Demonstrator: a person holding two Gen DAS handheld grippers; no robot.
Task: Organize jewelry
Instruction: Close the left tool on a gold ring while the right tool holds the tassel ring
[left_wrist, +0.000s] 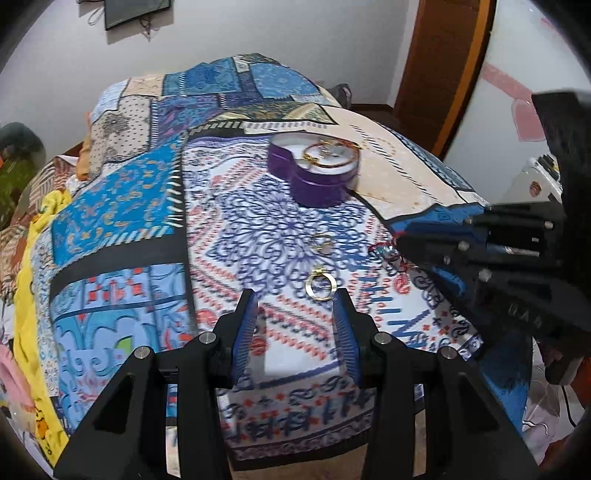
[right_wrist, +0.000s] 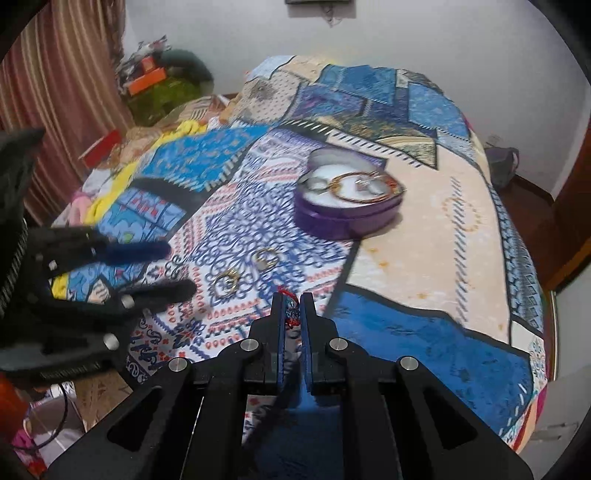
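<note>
Left gripper (left_wrist: 293, 295): jaws spread wide, nothing between them, held low and pointing forward. Right gripper (right_wrist: 293, 301): jaws nearly closed, pinching a small red and blue trinket (right_wrist: 291, 312), pointing forward.

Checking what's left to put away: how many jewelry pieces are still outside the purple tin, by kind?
Gold rings loose on the bedspread: 2
Red-and-blue beaded piece, pinched in the right gripper: 1
Total: 3
</note>
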